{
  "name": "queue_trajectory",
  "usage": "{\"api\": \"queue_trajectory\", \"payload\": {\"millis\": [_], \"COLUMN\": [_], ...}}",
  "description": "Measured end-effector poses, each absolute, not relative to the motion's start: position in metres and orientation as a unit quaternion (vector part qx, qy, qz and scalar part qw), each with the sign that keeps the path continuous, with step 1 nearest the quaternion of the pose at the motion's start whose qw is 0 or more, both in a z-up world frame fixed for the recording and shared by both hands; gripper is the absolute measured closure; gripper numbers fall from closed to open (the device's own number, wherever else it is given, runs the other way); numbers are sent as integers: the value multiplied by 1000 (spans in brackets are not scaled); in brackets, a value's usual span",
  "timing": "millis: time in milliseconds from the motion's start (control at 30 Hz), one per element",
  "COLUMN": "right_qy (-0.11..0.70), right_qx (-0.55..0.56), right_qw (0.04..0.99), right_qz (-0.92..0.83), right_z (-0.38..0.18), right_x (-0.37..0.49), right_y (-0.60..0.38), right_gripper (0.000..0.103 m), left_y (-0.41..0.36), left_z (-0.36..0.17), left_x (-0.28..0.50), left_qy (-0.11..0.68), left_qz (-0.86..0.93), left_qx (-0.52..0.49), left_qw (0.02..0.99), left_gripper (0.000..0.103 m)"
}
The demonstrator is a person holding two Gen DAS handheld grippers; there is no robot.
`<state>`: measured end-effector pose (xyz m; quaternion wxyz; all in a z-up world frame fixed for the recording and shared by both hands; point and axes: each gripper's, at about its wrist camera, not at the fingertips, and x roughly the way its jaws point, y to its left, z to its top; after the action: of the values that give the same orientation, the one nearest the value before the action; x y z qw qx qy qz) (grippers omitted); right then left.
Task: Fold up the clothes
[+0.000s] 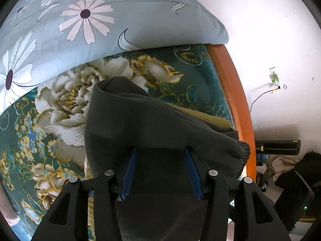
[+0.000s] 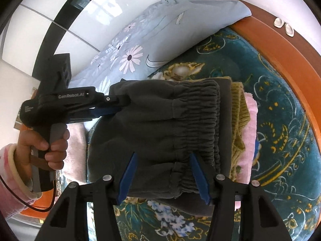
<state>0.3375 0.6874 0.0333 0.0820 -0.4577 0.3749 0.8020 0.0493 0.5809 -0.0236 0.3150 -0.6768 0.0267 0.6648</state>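
Observation:
A folded dark grey garment (image 2: 152,124) with an elastic waistband (image 2: 196,120) rests on a stack of folded clothes: an olive knit piece (image 2: 239,112) and a pink one (image 2: 250,124). My right gripper (image 2: 163,156) is open, its blue pads astride the garment's near edge. My left gripper (image 2: 118,106) comes in from the left, its jaws hidden in the cloth. In the left wrist view, the left gripper (image 1: 160,150) stands open with the grey garment (image 1: 156,124) draped between and over its fingers.
A teal floral blanket (image 1: 60,104) covers the bed. A light blue flowered pillow (image 1: 100,20) lies at the head. An orange wooden bed frame (image 1: 234,92) runs along the right edge, with a white wall and clutter on the floor (image 1: 284,166) beyond.

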Motion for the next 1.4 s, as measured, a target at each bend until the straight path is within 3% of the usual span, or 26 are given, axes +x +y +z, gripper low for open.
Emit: {"api": "queue_trajectory", "payload": {"millis": [300,500,667,733,800,933,1067,1233,1400], "right_qy": [390,371,375,381,378,380,369,348,336], "right_qx": [-456,-446,-472,-485,-512,-542,-532,-531,-523], "right_qw": [91,88,82,83,91,93,94,99,108], "right_qz": [795,810,794,783,766,743,756,766,776], "right_z": [39,73,63,55,42,25,31,31,30], "right_x": [340,357,374,380,383,390,393,391,390], "right_y": [689,663,639,632,625,615,612,612,615], "right_gripper": [43,43,43,43,43,43,31,19,4], "left_y": [570,538,508,497,485,467,457,451,457], "left_z": [1,34,32,19,7,-9,-13,-12,-7], "left_x": [64,107,148,163,178,205,220,222,223], "left_qy": [11,-3,5,3,2,10,8,-7,32], "left_qz": [689,716,724,716,705,694,693,713,722], "left_qx": [-658,-632,-640,-660,-680,-701,-706,-690,-682], "left_qw": [304,297,258,228,198,164,144,128,114], "left_gripper": [53,53,53,49,36,35,24,24,24]}}
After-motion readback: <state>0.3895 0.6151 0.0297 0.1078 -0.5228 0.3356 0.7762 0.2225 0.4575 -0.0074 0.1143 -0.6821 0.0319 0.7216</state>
